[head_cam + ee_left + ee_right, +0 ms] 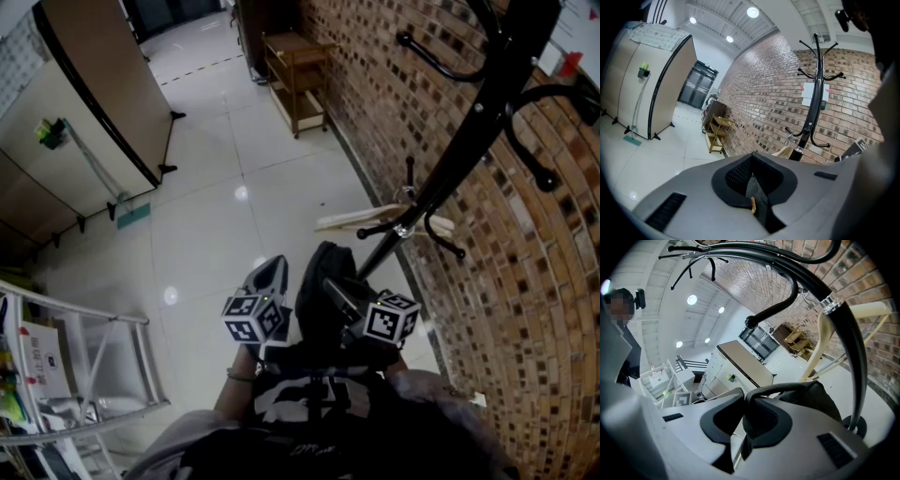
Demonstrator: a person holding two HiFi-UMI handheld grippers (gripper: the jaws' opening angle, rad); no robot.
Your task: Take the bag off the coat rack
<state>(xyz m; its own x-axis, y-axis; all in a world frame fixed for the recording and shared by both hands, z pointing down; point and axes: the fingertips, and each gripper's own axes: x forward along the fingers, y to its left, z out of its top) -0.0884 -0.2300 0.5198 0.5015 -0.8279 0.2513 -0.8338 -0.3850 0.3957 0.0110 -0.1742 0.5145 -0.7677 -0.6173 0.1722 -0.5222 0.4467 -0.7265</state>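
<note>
While the right tool (743, 416) stands clamped on the black strap (787, 387) of the bag (317, 281), the left tool (751, 180) has its jaws pressed together with nothing between them. In the head view the bag is a dark bundle low in the middle of the frame. It hangs between the two tools, just left of the foot of the coat rack (469, 131). The left tool sits at the bag's left edge and the right tool at its lower right, each with its marker cube turned up toward the camera. In the right gripper view the strap arches up out of the jaws and runs down to the bag's body at the right, with the rack's pole and a curved hook sweeping overhead. I cannot tell from any view whether the bag touches the pole. The rack is a black pole with curved hooks, slanting from the upper right corner of the head view down toward the centre, close against the brick wall (525, 281) that fills the right side. A pale wooden piece (375, 220) lies across the pole near its lower hooks. A small wooden shelf (298, 80) stands against the wall at the top of the frame. A tan partition panel (103, 84) stands at the upper left on the glossy white tiled floor (216, 225), and a white metal frame (103, 366) shows at the lower left.
</note>
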